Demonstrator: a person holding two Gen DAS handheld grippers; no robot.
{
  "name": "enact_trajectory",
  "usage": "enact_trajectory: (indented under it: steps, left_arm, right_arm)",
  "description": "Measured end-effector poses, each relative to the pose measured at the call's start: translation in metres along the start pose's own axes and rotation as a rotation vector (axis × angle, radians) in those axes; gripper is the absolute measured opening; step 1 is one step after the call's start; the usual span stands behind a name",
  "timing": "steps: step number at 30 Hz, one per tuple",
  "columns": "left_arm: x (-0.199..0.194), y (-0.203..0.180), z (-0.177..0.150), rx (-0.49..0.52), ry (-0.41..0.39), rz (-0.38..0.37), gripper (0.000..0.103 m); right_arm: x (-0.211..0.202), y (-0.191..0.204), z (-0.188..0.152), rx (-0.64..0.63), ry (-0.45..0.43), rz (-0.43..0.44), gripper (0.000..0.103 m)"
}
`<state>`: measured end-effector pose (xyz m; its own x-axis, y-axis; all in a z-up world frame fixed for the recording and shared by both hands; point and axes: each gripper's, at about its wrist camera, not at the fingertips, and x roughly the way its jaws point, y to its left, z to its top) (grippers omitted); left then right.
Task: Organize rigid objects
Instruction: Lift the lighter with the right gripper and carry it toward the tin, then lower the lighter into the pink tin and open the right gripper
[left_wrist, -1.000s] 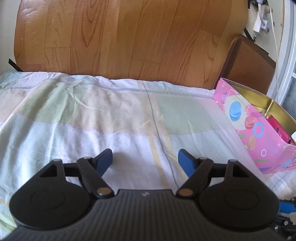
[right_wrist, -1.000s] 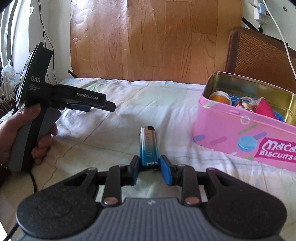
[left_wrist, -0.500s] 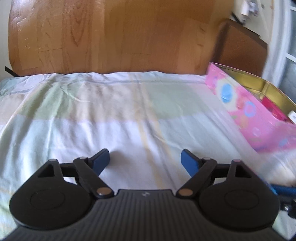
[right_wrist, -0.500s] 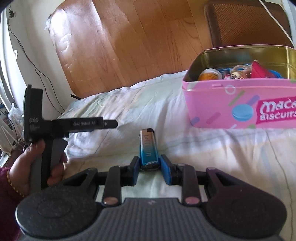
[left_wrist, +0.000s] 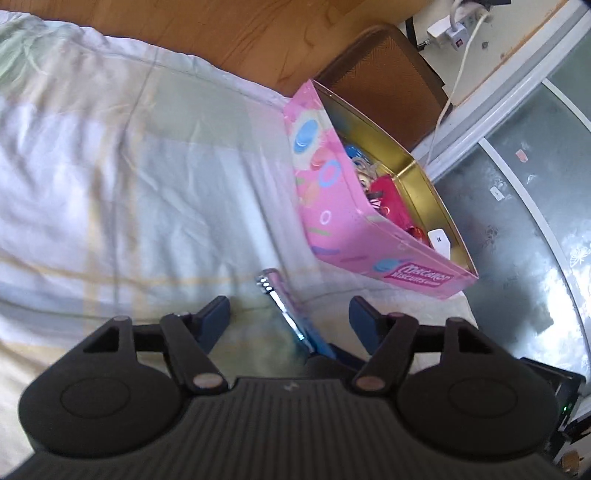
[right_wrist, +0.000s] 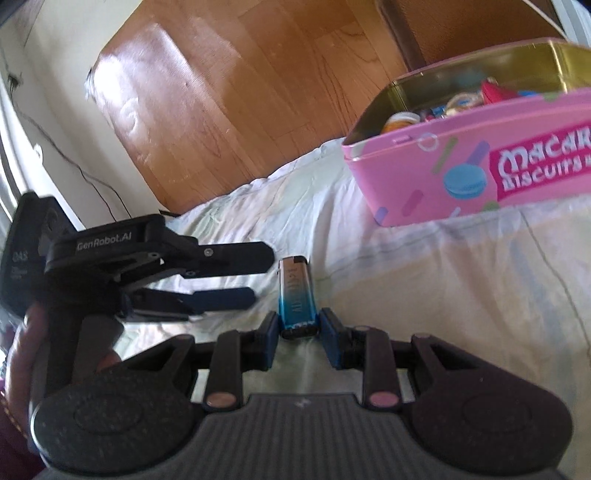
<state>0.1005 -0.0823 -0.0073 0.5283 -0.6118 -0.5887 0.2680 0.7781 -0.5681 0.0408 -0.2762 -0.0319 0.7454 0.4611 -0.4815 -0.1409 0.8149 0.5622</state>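
Between the right tongs (right_wrist: 298, 332) sits the lighter (right_wrist: 296, 299), clamped

The left gripper (right_wrist: 236, 277) now sits much closer beside the lighter (right_wrist: 297, 297), which newly appears low-centre in its own view.

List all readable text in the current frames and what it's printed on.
"MACAR" over "BISCUITS", both cut off by the frame edge: pink tin, right wrist view.
"GenRobot.AI": top bar of the left tongs.
"DAS": rear block of the same tool; the small print below it is blurred.
Lighter, held in the right tongs: lettering along its body is too blurred to read.
Tin label in the left wrist view: unreadable.
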Motion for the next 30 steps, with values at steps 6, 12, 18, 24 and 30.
enact_trajectory:
  steps: [6,12,18,24,30]
  left_arm:
    - [0.023,-0.024,-0.004,0.032,0.052,-0.034,0.018]
    - [0.014,-0.078,0.024,0.184,-0.003,-0.139,0.016]
    - [0.060,-0.144,0.059,0.339,-0.012,-0.189,0.016]
    - [0.133,-0.175,0.083,0.391,0.033,-0.168,0.025]
    - [0.150,-0.180,0.087,0.431,-0.044,-0.022,0.067]
  right_arm:
    - [-0.005,-0.009,-0.001,0.045,-0.016,0.037,0.025]
    - [-0.045,0.006,0.011,-0.133,-0.251,-0.037,0.025]
    - [-0.063,-0.013,0.051,-0.203,-0.409,-0.209,0.025]
    - [-0.047,-0.061,0.096,-0.166,-0.403,-0.384,0.025]
    - [-0.023,-0.102,0.129,-0.141,-0.422,-0.531,0.042]
